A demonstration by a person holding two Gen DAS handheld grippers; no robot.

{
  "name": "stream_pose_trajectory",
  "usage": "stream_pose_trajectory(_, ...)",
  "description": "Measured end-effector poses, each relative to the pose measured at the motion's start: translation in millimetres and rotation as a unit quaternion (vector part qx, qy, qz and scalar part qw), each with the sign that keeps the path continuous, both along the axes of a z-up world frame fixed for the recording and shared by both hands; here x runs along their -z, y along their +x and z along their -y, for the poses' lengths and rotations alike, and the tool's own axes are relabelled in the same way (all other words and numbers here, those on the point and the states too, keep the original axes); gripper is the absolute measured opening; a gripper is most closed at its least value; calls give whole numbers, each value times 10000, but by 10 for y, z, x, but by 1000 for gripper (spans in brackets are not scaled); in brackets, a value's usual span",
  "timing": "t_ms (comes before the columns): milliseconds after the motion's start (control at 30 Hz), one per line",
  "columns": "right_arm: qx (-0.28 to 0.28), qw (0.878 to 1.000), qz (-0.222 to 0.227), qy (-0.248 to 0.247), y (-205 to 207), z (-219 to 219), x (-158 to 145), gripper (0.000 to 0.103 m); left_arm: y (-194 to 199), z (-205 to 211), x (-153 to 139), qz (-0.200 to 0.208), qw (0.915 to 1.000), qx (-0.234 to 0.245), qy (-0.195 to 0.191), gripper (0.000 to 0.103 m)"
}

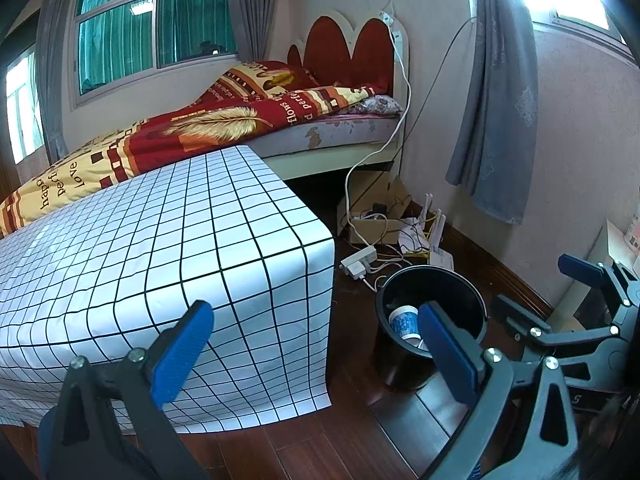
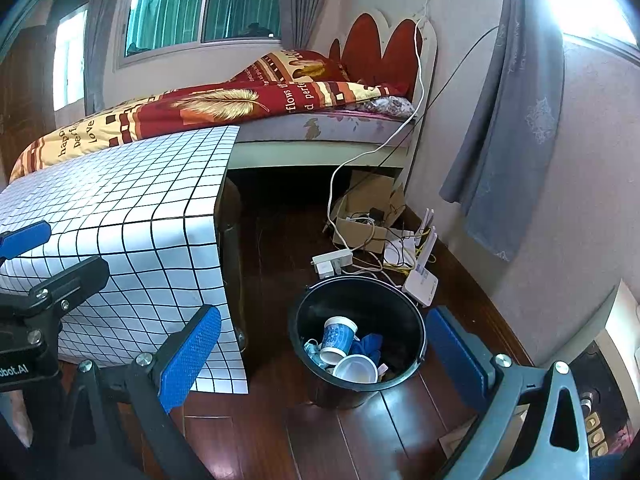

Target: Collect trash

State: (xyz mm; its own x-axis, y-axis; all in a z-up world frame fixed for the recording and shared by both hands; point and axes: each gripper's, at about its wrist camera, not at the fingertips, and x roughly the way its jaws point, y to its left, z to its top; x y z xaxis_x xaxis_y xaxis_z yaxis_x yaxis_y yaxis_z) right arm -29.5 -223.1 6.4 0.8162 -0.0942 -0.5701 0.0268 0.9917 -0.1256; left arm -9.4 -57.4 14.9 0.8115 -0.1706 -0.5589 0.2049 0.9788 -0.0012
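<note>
A black trash bin point(image 2: 404, 312) stands on the wooden floor right of the table; it also shows in the left wrist view point(image 1: 468, 284). Inside lie a blue-patterned paper cup point(image 2: 338, 338), a white cup point(image 2: 356, 368) and blue scraps point(image 2: 370, 346). The patterned cup shows in the left wrist view point(image 1: 404, 320). My right gripper point(image 2: 320, 354) is open and empty, held above and in front of the bin. My left gripper point(image 1: 312, 350) is open and empty, between the table's corner and the bin. The right gripper shows at the right of the left wrist view point(image 1: 560, 292).
A table with a white checked cloth point(image 1: 132, 248) is at the left, a bed with a red and yellow quilt point(image 1: 208, 120) behind it. A power strip point(image 2: 332, 260), cables, a cardboard box point(image 2: 360, 232) and a router point(image 2: 420, 280) lie on the floor behind the bin.
</note>
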Motion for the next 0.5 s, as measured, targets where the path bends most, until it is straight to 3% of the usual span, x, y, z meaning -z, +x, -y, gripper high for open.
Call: stream_pose_trajectory(500,-4,10000,-1,8,2,7,-2,103,12,3,37,-23,9999,-76,70,102)
